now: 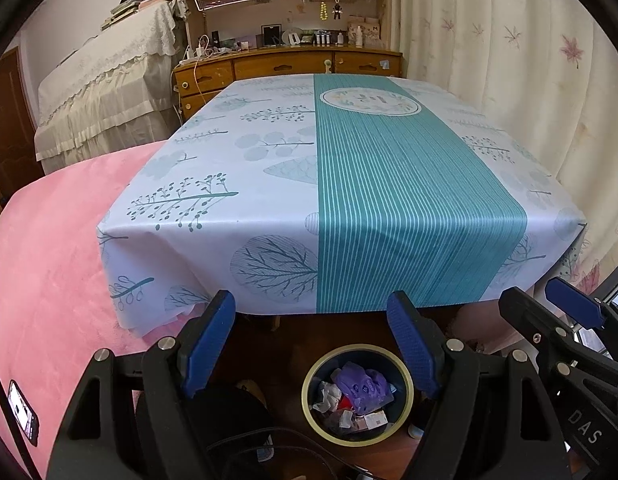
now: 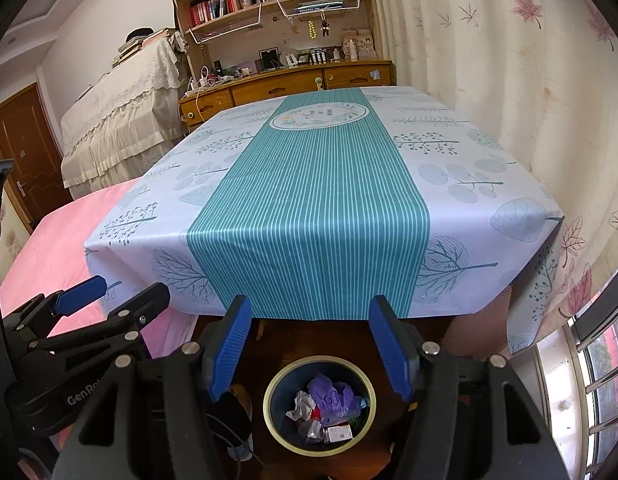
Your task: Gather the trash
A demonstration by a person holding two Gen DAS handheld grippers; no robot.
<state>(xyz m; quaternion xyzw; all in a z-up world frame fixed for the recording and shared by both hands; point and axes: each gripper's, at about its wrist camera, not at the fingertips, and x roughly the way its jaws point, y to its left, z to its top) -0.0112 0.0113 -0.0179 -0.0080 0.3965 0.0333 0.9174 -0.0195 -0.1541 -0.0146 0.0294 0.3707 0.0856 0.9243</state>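
A round blue trash bin with a yellow rim (image 1: 309, 408) stands on the wooden floor before the table; it also shows in the right wrist view (image 2: 269, 404). It holds a crumpled purple bag (image 1: 361, 386) (image 2: 331, 396), white paper and small boxes. My left gripper (image 1: 315, 304) is open and empty, above the bin. My right gripper (image 2: 309, 306) is open and empty, also above the bin. Each gripper shows at the edge of the other's view: the right one (image 1: 549, 292), the left one (image 2: 129, 284).
A table (image 1: 269, 184) (image 2: 469, 216) with a white and teal striped cloth fills the middle. A pink-covered bed (image 1: 49, 260) lies to the left with a phone (image 1: 24, 412) on it. A wooden desk with shelves (image 2: 285, 84) stands behind; curtains (image 2: 509, 60) hang right.
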